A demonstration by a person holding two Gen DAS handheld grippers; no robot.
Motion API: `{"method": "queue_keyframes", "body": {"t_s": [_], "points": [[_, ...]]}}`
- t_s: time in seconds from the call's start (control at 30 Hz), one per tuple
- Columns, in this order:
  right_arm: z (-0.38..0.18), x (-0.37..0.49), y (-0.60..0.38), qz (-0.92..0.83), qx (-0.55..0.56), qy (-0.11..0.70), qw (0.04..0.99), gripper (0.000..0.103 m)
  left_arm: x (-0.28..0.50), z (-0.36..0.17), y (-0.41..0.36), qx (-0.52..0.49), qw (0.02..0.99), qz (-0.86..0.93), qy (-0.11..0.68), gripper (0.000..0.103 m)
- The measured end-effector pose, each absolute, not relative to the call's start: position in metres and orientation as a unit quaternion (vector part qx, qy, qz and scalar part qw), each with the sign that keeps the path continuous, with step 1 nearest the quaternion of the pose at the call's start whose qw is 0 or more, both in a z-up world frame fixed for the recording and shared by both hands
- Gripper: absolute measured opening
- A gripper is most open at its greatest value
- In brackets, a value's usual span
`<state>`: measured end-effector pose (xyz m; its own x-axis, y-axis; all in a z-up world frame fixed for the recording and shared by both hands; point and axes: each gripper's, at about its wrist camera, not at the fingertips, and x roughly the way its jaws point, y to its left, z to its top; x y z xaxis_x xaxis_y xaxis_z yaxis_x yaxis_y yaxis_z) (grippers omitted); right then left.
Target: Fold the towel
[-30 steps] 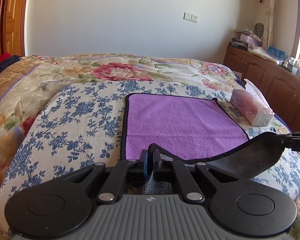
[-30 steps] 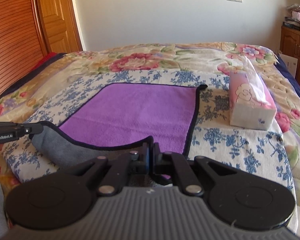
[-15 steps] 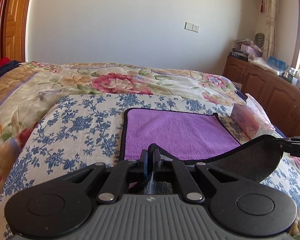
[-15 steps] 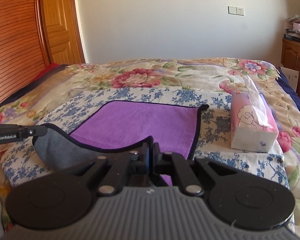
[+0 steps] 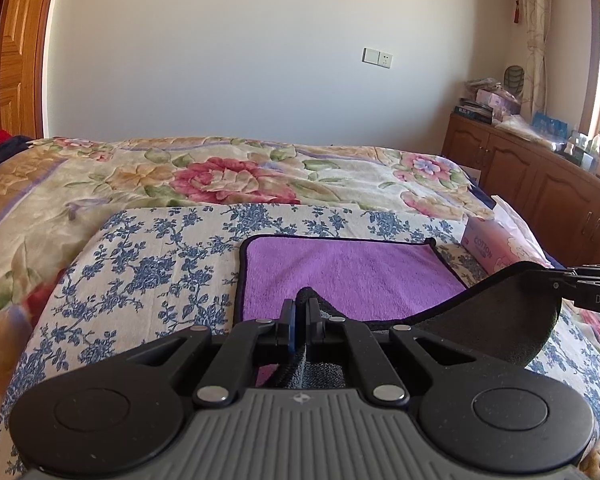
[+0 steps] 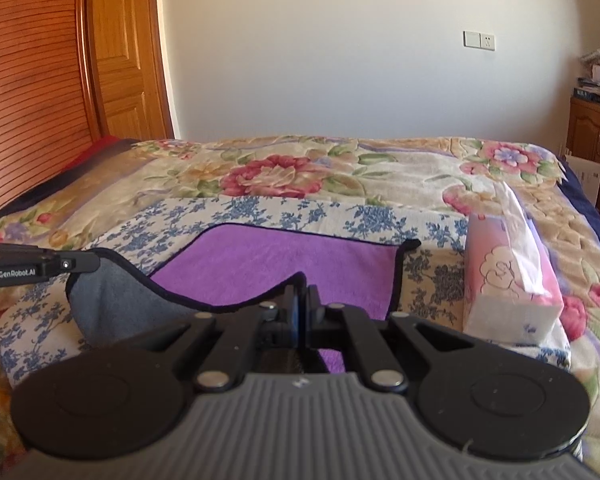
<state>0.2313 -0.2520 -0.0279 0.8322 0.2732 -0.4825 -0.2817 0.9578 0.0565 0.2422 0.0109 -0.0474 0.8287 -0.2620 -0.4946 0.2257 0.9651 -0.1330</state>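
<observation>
A purple towel (image 5: 348, 276) with a dark hem and a grey underside lies on a blue-flowered cloth (image 5: 147, 264) on the bed. My left gripper (image 5: 300, 304) is shut on the towel's near left corner. My right gripper (image 6: 302, 292) is shut on the near right corner of the towel (image 6: 283, 260). Both corners are lifted off the bed, so the near edge hangs between them and shows its grey underside (image 6: 111, 300). The right gripper's fingers (image 5: 592, 284) show at the right edge of the left wrist view, and the left gripper's fingers (image 6: 39, 268) show at the left edge of the right wrist view.
A pink tissue box (image 6: 508, 280) stands on the bed just right of the towel; it also shows in the left wrist view (image 5: 496, 244). A floral quilt (image 5: 227, 176) covers the bed beyond. A wooden cabinet (image 5: 540, 176) with clutter stands at the right, a wooden door (image 6: 119, 60) at the left.
Both grippers have risen with the towel's near corners and the view has tilted up toward the wall. The towel's flat part looks shorter now.
</observation>
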Motion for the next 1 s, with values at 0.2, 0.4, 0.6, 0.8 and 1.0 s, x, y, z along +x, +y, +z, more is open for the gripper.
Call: {"method": "queue_keyframes", "body": {"t_s": [0.2, 0.4, 0.6, 0.8, 1.0], "points": [[-0.030, 0.241, -0.254, 0.141, -0.019, 0.249, 0.958, 0.004, 0.252, -0.045, 0.009, -0.031, 0.956, -0.129, 0.261, 0.005], [-0.029, 0.251, -0.257, 0.141, -0.028, 0.244, 0.959, 0.004, 0.264, -0.045, 0.006, -0.029, 0.956, -0.133, 0.260, 0.005], [-0.030, 0.260, -0.259, 0.144, -0.042, 0.236, 0.960, 0.004, 0.276, -0.044, 0.004, -0.027, 0.956, -0.138, 0.259, 0.005], [-0.033, 0.270, -0.261, 0.148, -0.048, 0.234, 0.960, 0.004, 0.288, -0.043, 0.000, -0.019, 0.956, -0.140, 0.256, 0.005], [-0.035, 0.279, -0.259, 0.150, -0.059, 0.228, 0.960, 0.004, 0.299, -0.043, -0.004, -0.010, 0.958, -0.141, 0.251, 0.005]]}}
